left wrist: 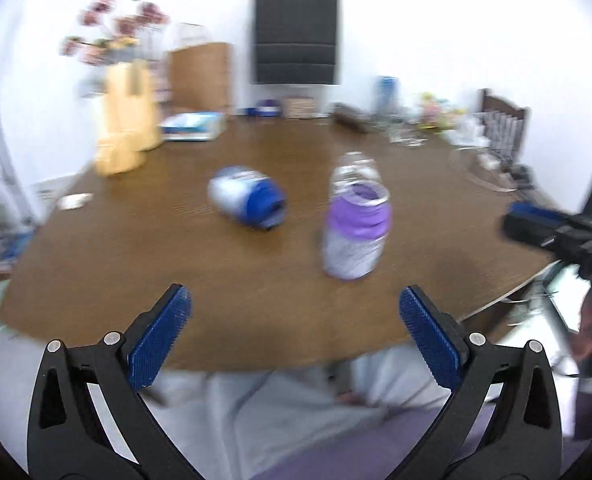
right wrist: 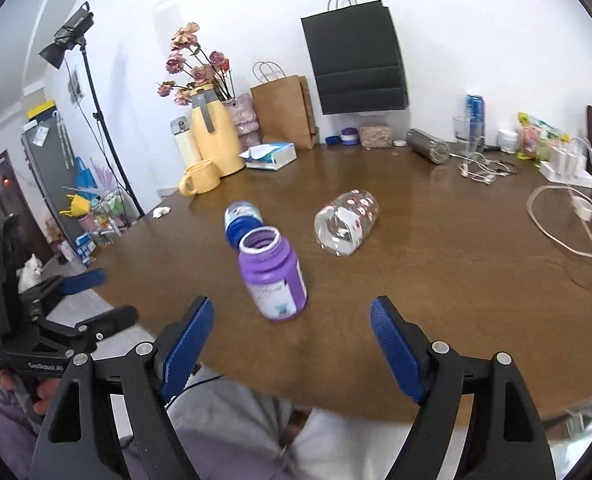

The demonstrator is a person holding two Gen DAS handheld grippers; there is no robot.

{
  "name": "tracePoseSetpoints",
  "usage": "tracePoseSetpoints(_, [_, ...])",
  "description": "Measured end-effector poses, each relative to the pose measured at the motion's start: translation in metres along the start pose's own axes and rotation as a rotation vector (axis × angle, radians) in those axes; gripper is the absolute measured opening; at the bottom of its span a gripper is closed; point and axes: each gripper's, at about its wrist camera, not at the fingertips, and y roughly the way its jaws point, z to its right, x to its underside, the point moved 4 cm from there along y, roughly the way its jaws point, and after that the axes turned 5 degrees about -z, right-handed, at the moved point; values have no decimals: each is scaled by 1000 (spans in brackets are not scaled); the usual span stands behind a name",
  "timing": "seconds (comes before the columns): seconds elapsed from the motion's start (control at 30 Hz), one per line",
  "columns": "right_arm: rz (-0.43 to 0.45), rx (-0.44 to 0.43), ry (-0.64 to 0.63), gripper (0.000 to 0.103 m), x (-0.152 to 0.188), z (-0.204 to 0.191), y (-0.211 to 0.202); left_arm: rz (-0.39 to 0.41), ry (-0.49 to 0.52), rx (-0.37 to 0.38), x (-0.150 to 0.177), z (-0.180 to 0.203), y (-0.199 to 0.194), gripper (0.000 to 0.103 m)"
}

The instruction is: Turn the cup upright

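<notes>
A purple cup (right wrist: 273, 276) stands upright on the brown table (right wrist: 436, 288), mouth up; it also shows in the left wrist view (left wrist: 356, 234). A blue cup (left wrist: 247, 200) lies on its side behind it, partly hidden in the right wrist view (right wrist: 241, 220). A clear patterned cup (right wrist: 346, 224) lies on its side to the right; in the left wrist view it (left wrist: 354, 172) sits behind the purple one. My left gripper (left wrist: 296, 332) is open and empty near the front edge; it also shows in the right wrist view (right wrist: 91, 296). My right gripper (right wrist: 289, 344) is open and empty just short of the purple cup.
A yellow jug (right wrist: 215, 136), yellow mug (right wrist: 199, 178), flowers, tissue box (right wrist: 273, 156), brown bag (right wrist: 285, 110) and black bag (right wrist: 356, 58) line the back. A steel tumbler (right wrist: 428, 146), cables (right wrist: 484, 170) and bottles sit back right. The table edge runs close in front.
</notes>
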Motion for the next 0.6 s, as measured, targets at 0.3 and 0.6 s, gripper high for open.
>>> tracePoseSetpoints(0.3, [-100,48,-4,85,52,-45,-6,-74,-125,-53,32,4,-29,103])
tracePoseSetpoints(0.6, [-61,54,21,85,51,-40,-13,-17,-107,-88,25,7,-43,103])
